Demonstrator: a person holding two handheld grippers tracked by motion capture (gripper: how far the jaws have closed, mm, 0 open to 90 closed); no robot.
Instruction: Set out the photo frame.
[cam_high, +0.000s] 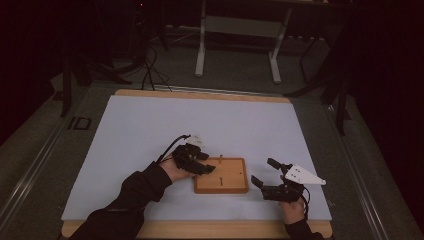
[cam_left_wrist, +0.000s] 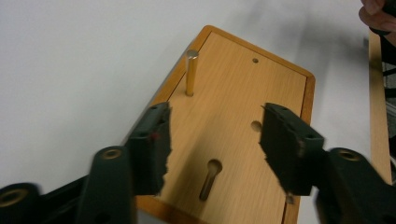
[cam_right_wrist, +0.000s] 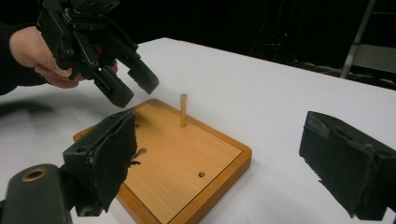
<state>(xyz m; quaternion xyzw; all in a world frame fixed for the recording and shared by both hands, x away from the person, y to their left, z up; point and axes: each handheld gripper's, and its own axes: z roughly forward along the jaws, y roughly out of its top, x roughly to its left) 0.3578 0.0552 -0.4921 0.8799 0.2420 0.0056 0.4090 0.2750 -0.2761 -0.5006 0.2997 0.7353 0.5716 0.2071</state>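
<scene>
Peg (cam_left_wrist: 191, 73) — a thin round rod — stood upright in a hole near one corner of the wooden board (cam_left_wrist: 233, 107), its long axis vertical and its free end pointing straight up. In the left gripper view it rose in the upper middle of the frame, close to the board's left edge; in the right gripper view it sat at centre frame (cam_right_wrist: 183, 110), toward the board's far corner. Board and peg lay in the lower middle of the high view (cam_high: 221, 175), on the pale table sheet (cam_high: 150, 125), with the peg a small mark at the board's top-left corner (cam_high: 220, 158). Several holes marked the board's face, among them a keyhole-shaped slot (cam_left_wrist: 210, 178) low in the left gripper view.

Left gripper (cam_left_wrist: 215, 144) hung over the board's left end, its jaws parted with nothing between them — the peg stood beyond their tips, untouched. Right gripper (cam_right_wrist: 219, 163) was held near the board's right side, at lower right in the high view (cam_high: 265, 172), its jaws spread wide and gripping nothing.
</scene>
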